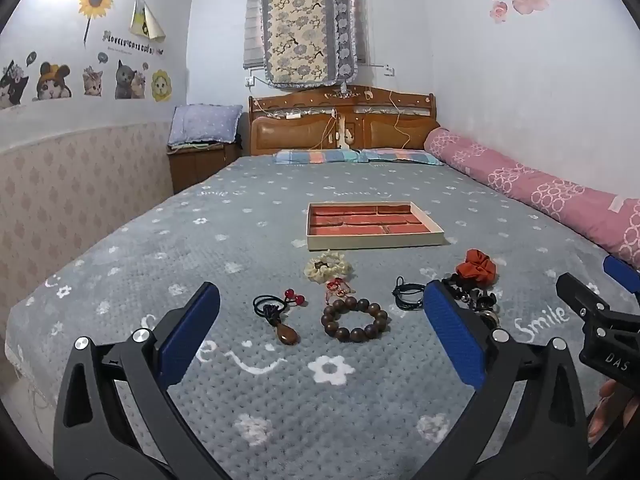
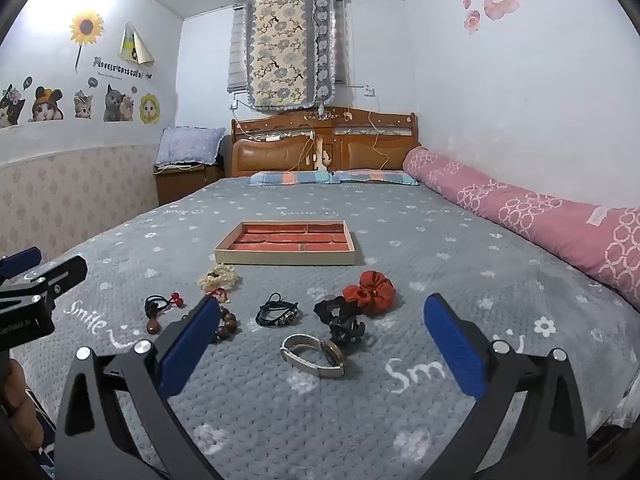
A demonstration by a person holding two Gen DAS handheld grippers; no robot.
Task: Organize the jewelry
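Your left gripper and right gripper hover spread, holding nothing.
Wooden bead bracelet and wristwatch lie between their fingers; tray at 12 o'clock.

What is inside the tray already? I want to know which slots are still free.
The tray shows only its red brick-pattern lining; no jewelry is visible inside. Its near wall hides the strip of floor just behind it.

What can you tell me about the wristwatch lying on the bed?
The wristwatch lies on its side on the grey blanket, its pale band curled into a loop and a round, brass-coloured case at the right end. It sits nearest the open right gripper, between its fingers in view. A black hair claw sits just behind, seemingly touching it.
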